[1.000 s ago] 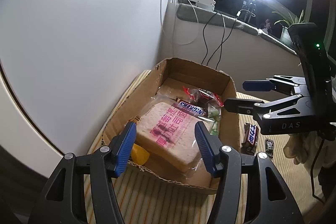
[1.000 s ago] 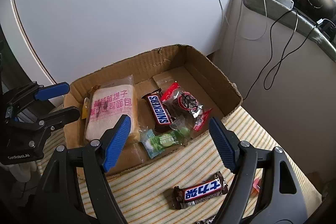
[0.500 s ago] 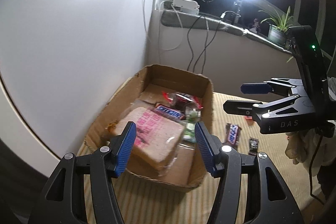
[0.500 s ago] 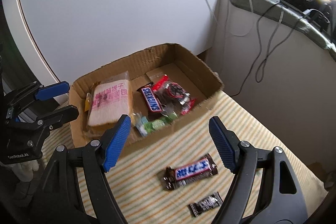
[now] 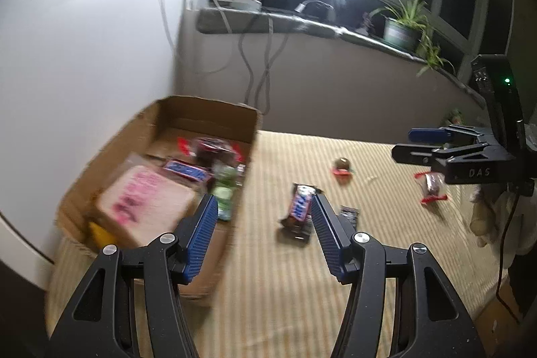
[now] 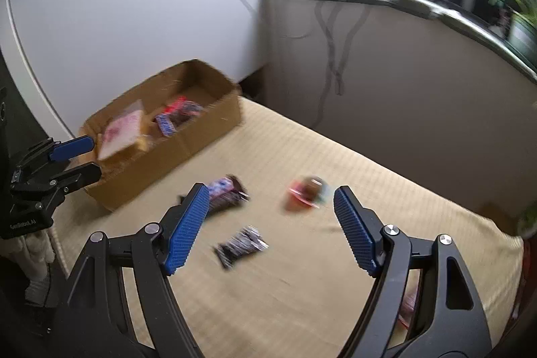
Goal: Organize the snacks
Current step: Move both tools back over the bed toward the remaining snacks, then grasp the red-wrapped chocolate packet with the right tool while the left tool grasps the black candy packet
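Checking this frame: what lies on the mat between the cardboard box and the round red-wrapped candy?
In the right wrist view, a Snickers bar lies between the cardboard box and the red-wrapped candy, on the striped mat.

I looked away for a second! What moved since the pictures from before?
Both claws swung away from the cardboard box toward the loose snacks on the striped cloth. The left claw now points near the Snickers bar; the right claw faces the small dark wrapper and a red-wrapped candy. Nothing was grabbed or dropped. Both claws stayed open and empty, and the box's snacks stayed put.
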